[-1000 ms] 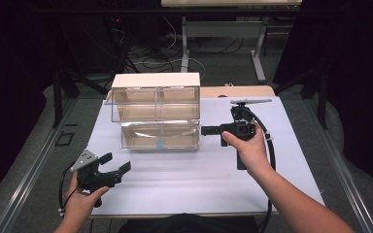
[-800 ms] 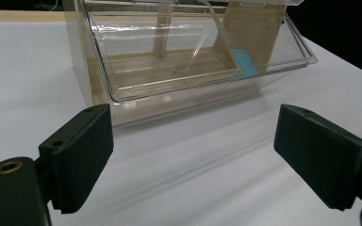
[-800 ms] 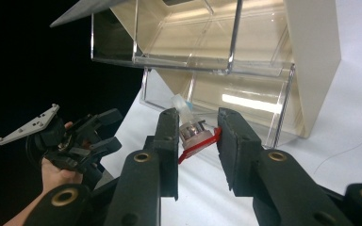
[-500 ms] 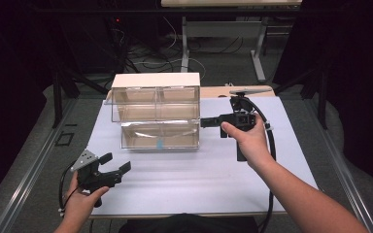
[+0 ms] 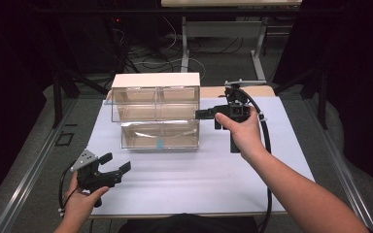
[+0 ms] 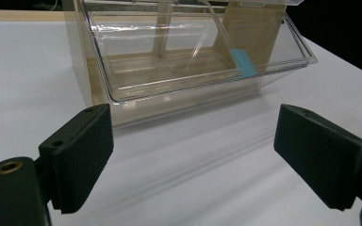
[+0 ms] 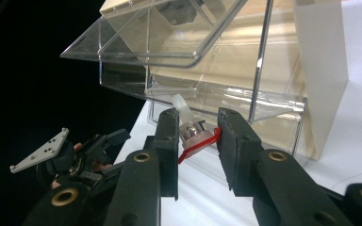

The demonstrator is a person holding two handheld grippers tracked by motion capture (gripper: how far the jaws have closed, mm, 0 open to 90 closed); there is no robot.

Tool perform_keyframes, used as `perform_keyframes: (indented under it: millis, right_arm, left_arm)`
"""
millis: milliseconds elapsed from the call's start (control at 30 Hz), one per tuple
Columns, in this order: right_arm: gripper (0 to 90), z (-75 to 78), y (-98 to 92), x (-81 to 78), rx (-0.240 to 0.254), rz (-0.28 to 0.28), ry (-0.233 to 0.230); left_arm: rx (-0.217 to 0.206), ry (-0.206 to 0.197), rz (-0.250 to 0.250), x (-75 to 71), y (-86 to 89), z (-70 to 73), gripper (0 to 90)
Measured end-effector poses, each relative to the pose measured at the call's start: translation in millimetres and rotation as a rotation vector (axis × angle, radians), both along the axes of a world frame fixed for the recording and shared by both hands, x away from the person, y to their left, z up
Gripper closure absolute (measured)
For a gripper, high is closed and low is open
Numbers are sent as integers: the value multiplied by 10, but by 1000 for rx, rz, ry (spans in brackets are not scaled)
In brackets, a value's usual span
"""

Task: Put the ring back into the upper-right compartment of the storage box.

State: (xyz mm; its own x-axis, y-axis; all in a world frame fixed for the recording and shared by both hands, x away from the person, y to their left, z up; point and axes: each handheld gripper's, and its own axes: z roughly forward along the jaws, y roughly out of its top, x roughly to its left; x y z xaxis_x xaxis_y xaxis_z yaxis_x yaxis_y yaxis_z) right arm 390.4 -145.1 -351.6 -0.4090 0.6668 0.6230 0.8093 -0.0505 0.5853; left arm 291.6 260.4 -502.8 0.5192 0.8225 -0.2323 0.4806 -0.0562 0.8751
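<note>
A cabinet [image 5: 155,92] of clear plastic drawers with a pale frame stands at the back of the white-covered table [image 5: 209,179]. Its wide lower drawer [image 5: 160,136], marked by a small blue tag [image 6: 242,63], is pulled out toward me. My right gripper [image 5: 199,114] hovers at the cabinet's right side at upper-drawer height, pointing left. In the right gripper view the gripper [image 7: 198,123] is shut on a small red and silver piece [image 7: 194,135] with a clear tip. My left gripper [image 5: 116,163] rests at the front left, and its jaws [image 6: 193,155] stand wide open with nothing between them.
In the right gripper view an upper drawer [image 7: 169,33] juts out above the held piece. A black cable [image 5: 264,141] trails from the right gripper along the forearm. Metal rails [image 5: 29,170] border the table. Desk legs and cables [image 5: 223,43] lie on the floor behind.
My right gripper has risen and shifted left, from beside the lower drawer to the level of the upper drawers, still holding the small piece. The left gripper has stayed put.
</note>
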Motion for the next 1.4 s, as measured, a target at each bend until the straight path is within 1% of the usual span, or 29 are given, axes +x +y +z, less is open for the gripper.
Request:
perform_keyframes:
  millis: [200,367,533,833,867,967,1033,1167,1367,1400]
  right_arm:
    - [703,16,92,44,-17,-6,1]
    - [703,14,142,68,-15,-12,5]
    - [702,-10,213,104,-10,-18,9]
    - [702,-51,303,161,-24,-28,7]
    - [702,-59,321,170,-26,-30,11]
    - [702,-72,336,181,-30,-32,6]
    - [702,-81,357,198,-32,-33,11]
    - [701,-102,394,225,-31,-48,4]
    - [701,-140,449,255,-38,-58,2]
    - [701,-151,450,261,-43,-53,-3]
  left_arm:
    - [0,0,-1,1,2,0,127]
    - [1,0,-2,1,5,1,127]
    - [1,0,-2,3,5,0,127]
    - [-2,-5,2,4,3,-3,127]
    - [5,-4,-2,4,7,-2,127]
    - [4,-3,-3,5,7,-4,127]
    - [4,-3,-3,5,8,-3,127]
    - [4,-3,-3,6,8,-4,127]
    - [4,-3,-3,6,7,-4,127]
    - [4,-3,-3,7,7,-5,127]
